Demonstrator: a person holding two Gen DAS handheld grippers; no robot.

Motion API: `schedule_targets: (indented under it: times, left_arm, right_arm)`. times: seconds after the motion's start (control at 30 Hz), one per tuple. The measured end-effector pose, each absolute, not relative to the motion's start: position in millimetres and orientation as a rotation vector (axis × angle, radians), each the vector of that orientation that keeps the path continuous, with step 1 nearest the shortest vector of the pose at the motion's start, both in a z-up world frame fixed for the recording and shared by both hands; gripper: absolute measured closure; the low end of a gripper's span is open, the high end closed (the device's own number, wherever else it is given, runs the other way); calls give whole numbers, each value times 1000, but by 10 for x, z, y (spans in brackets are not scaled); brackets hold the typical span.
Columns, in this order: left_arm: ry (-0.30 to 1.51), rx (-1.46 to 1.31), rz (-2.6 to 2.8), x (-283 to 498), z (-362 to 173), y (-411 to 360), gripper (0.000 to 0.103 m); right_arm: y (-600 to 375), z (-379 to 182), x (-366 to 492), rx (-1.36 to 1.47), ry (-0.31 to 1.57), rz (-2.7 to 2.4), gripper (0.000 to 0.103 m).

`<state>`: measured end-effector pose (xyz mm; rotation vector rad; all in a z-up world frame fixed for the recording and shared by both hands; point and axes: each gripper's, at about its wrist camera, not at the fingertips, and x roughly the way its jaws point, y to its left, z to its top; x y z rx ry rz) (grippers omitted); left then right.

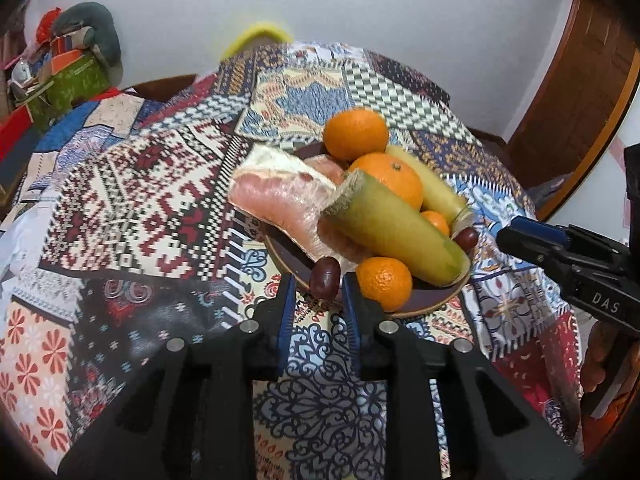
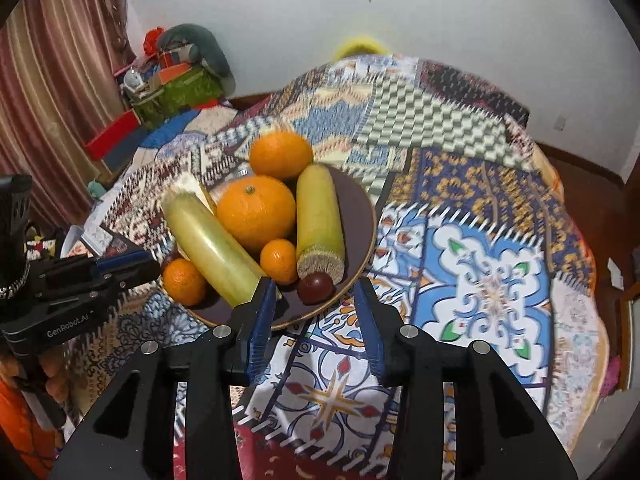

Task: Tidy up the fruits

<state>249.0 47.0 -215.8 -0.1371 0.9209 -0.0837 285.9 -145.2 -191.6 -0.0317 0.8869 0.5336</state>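
A dark brown plate (image 1: 434, 304) (image 2: 360, 216) on the patterned tablecloth holds several oranges (image 1: 390, 178) (image 2: 256, 212), two yellow-green cane pieces (image 1: 394, 226) (image 2: 320, 220), and pink pomelo segments (image 1: 276, 196). A dark red date (image 1: 326, 282) lies at the plate's near rim between the tips of my left gripper (image 1: 317, 292), which is open a little; the pads stand clear of the date. A second date (image 2: 316, 286) sits just beyond my right gripper (image 2: 315, 294), open with nothing gripped. Each gripper shows at the side of the other's view: right gripper (image 1: 516, 232), left gripper (image 2: 132, 264).
The round table is covered by a patchwork cloth (image 1: 140, 184) (image 2: 480, 280). Boxes and clutter (image 1: 68, 80) (image 2: 172, 80) stand beyond its far left edge. A yellow object (image 1: 258, 38) sits behind the table's far edge. A striped curtain (image 2: 60, 80) hangs at the left.
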Motion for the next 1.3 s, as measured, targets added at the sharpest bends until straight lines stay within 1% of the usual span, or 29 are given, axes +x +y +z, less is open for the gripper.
schedule_targets:
  times: [0.13,0.47,0.53,0.6,0.67,0.7,0.73,0.77,0.8,0.93,1.0,1.07,1.1,1.13,1.17,1.2,1.3]
  left_arm:
    - [856,-143,-76,2316,-1882,466,78]
    - [568,-95,-79,1579,-823,292,78]
    - [512,-83,-81,1411,-636,231,78]
    - [455,-67,-80,1225,-464,171,75]
    - [408,-55,-76,1075,-336,121,67]
    - [376,-50,-74,969,-256,92,66]
    - [357,-47,-73,896,-208,71,61]
    - [336,-44,-71,820,-156,56,56]
    - [313,-40,-69,740,-103,36,54]
    - [245,-19,-62,472,51,-39,44]
    - [221,-12,-59,375,94,-69,38]
    - [207,-10,-55,311,120,-76,32]
    - [203,-13,-53,286,125,-75,30]
    - [201,-17,-53,263,129,-71,26]
    - [198,-20,-52,245,130,-63,22]
    - [191,-22,-50,214,133,-66,21]
    - [183,-15,-41,152,135,-74,15]
  right_arm:
    - [-1512,-1620,2699,-23,817,537,66]
    - [-1700,-714,2050,8,549,537,65]
    - [-1729,-559,1898,15,499,542,61]
    - [-1777,-416,1725,21,441,538,51]
    - [-1800,-312,1580,23,393,532,48]
    - [-1816,-250,1490,27,368,531,45]
    - [-1831,-217,1441,32,353,532,44]
    - [-1843,-182,1391,38,338,534,40]
    - [-1858,-144,1328,43,320,535,35]
    - [-1856,-74,1168,35,273,520,27]
    - [-1840,-69,1123,34,260,515,17]
    - [-1829,-61,1083,34,247,512,15]
    - [-1823,-52,1057,31,241,509,13]
    - [-1813,-51,1051,30,238,505,11]
    - [-1817,-56,1021,31,234,500,4]
    - [-1824,-66,1000,38,225,491,0]
    - [-1822,-58,946,45,214,495,0]
